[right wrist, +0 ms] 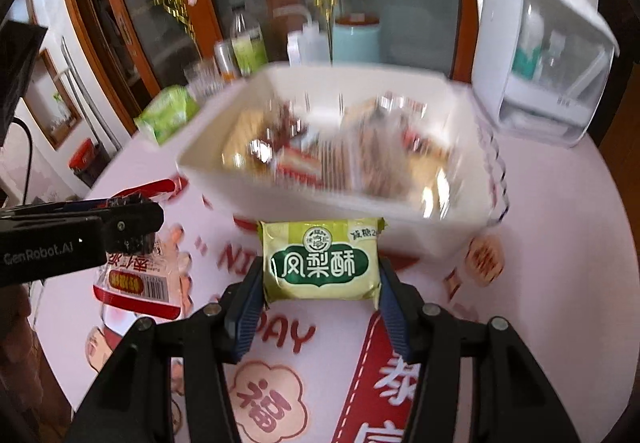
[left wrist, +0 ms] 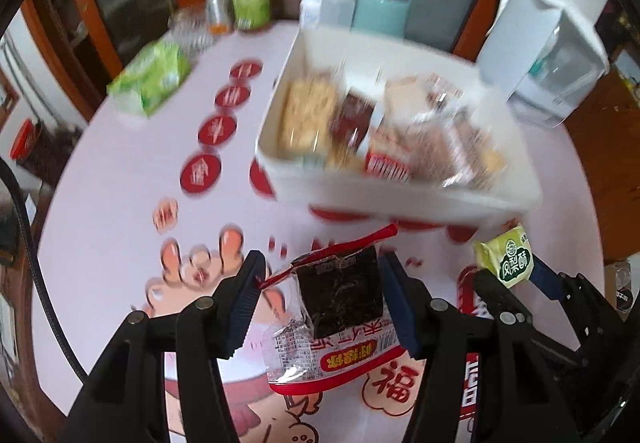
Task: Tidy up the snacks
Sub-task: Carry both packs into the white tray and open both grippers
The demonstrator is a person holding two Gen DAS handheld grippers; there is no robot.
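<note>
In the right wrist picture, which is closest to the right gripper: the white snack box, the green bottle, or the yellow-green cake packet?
1. Yellow-green cake packet, held between the right gripper fingers.
2. White snack box, just behind.
3. Green bottle, at the table's far edge, left.

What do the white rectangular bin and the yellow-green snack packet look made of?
White rectangular bin: likely smooth, slightly glossy moulded plastic, with rounded corners. Yellow-green snack packet: seemingly printed plastic film with a satin sheen and crimped end seams, clamped in the right gripper.
</note>
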